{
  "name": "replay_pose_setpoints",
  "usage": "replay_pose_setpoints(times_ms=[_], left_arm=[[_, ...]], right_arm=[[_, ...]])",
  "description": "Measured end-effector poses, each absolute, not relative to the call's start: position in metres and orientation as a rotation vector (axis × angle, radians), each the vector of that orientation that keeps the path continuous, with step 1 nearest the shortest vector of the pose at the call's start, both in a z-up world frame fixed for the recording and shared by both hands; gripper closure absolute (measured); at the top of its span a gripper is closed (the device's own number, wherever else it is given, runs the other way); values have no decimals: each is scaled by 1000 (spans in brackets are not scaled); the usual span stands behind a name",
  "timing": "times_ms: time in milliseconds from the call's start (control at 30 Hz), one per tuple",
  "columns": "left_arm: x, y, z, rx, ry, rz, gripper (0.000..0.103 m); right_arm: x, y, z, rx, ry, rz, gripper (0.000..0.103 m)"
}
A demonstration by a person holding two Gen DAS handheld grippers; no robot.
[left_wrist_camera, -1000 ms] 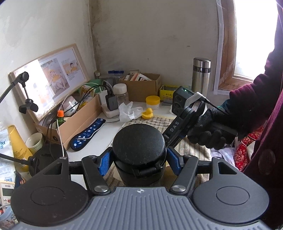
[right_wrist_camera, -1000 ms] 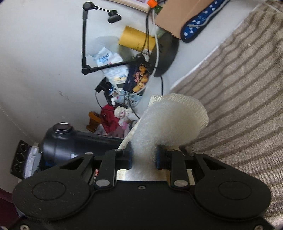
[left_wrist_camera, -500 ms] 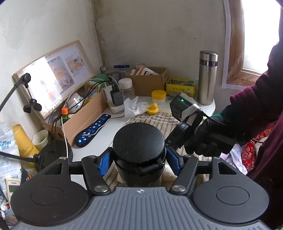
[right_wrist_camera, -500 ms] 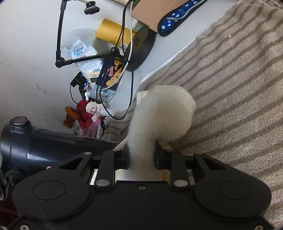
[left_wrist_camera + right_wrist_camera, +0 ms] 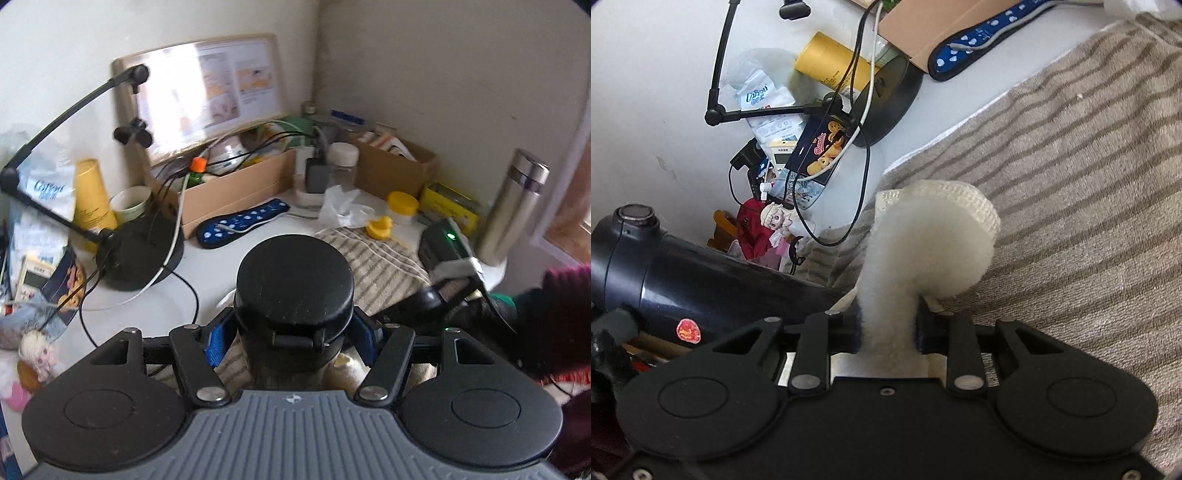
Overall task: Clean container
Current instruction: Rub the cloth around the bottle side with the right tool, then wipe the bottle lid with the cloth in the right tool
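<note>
The left tool (image 5: pixel 291 338) grips a black cylindrical lidded container (image 5: pixel 293 280) between its blue pads, held above a beige striped towel (image 5: pixel 384 258) on the white worktop (image 5: pixel 207 262). The right tool (image 5: pixel 888 326) pinches a folded white fleecy cloth (image 5: pixel 923 240) over the same towel (image 5: pixel 1071 184). The container (image 5: pixel 683 273) lies to its left in that view.

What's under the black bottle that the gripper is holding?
A striped beige towel lies under the black lidded bottle, which the left gripper clamps. The bottle's base is hidden by the gripper, so whether it touches the towel cannot be seen.
</note>
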State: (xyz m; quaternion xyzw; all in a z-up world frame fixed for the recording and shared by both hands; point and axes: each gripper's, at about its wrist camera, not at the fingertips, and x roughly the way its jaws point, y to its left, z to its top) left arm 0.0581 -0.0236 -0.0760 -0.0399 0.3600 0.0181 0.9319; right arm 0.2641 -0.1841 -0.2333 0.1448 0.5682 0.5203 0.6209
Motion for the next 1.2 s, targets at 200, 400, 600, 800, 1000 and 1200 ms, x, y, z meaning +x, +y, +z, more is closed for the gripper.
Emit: replay_pose_setpoints(times_ms=[200,400,600,800,1000,1200], left_arm=[[58,-11,-78,-69,744,-1,39],[56,-5,-80,112,717,-275,39],[56,3,-83,175,679,-425,39],[57,4,-85,202,660,-480,39],[56,6,-86,204,656,-488,39],[55,7,-88,191,651,-477,39]], right_arm=[[259,-188,-224,328,1291,1213,77],[262,-201,-204,447,1268,1299,77],[267,-213,-178,617,1228,1390,77],[270,-225,-152,740,1162,1454,77],[267,-232,-130,766,1107,1499,77],[262,-230,-125,799,1088,1527,77]])
